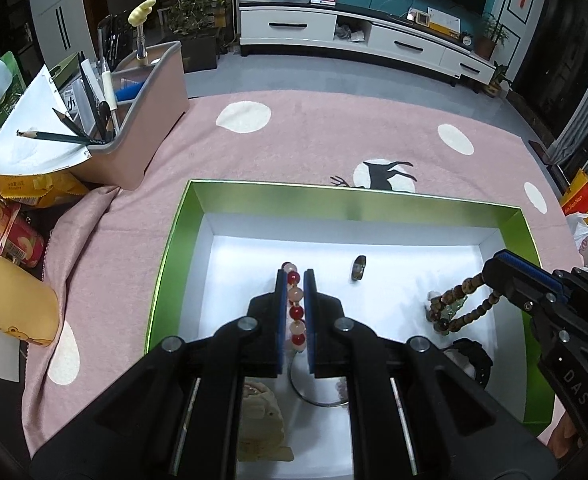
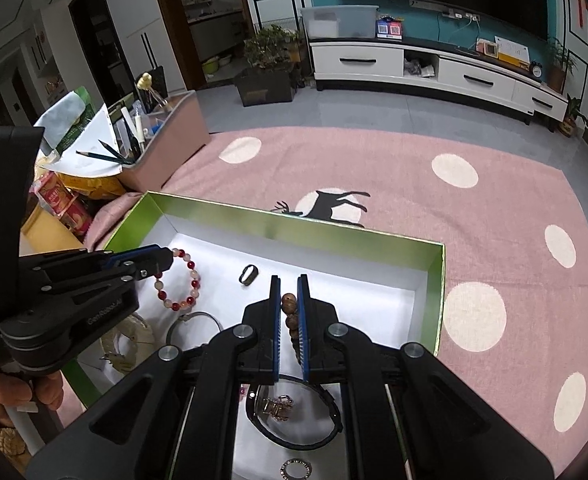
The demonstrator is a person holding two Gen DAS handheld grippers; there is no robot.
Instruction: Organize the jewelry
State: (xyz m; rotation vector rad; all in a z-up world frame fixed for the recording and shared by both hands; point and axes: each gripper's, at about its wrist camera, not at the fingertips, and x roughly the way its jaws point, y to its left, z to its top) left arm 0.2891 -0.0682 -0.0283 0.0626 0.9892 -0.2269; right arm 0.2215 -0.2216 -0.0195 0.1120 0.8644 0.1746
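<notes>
In the box (image 1: 198, 216), the ring (image 1: 359, 268) lies between both bracelets (image 1: 295, 308) (image 1: 459, 300)

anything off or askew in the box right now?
Nothing damaged or spilled. One oddity: the small dark ring stands on edge on the white floor of the green-walled box instead of lying flat. The left gripper grips the red-and-pink bead bracelet; the right gripper grips the brown wooden bead bracelet.

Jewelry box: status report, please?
Left gripper shut on red bead bracelet. Right gripper shut on brown bead bracelet. Both over green box. Nothing blocking.
</notes>
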